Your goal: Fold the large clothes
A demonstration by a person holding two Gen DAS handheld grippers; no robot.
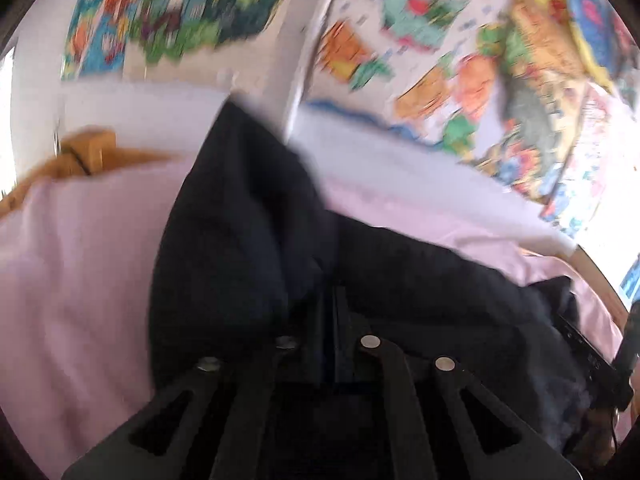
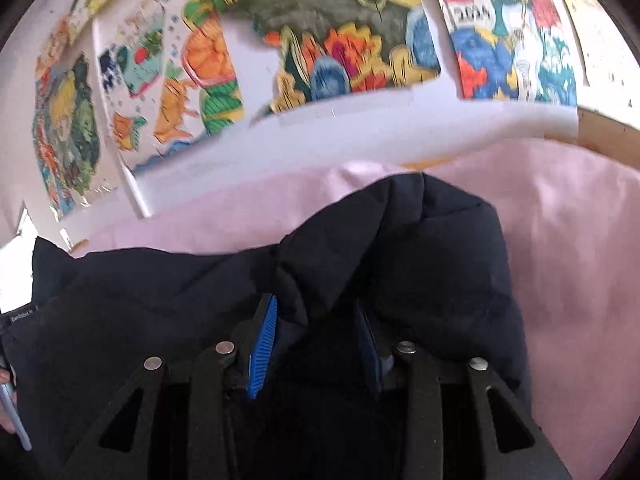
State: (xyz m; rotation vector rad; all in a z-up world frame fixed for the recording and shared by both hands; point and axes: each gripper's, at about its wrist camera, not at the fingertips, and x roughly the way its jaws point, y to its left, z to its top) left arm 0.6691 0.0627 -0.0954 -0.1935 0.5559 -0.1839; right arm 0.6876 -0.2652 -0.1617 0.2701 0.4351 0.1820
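The dark navy padded jacket (image 2: 400, 272) lies bunched on the pale pink bedsheet (image 2: 572, 240), and both grippers have it: the left gripper (image 1: 332, 320) is pressed nearly together on a thin fold, while the right gripper (image 2: 316, 340) pinches a thicker ridge between its blue ribbed pads (image 2: 264, 344). The left's slim bite looks the weaker (slippery shell fabric), so a hard pull could let it slide free and collapse the fold unevenly.

white wall (image 2: 360, 120) hung with colourful drawings (image 2: 344, 36); pink sheet (image 2: 580, 240) below; brown, possibly wooden, furniture (image 1: 90, 148) at edge.
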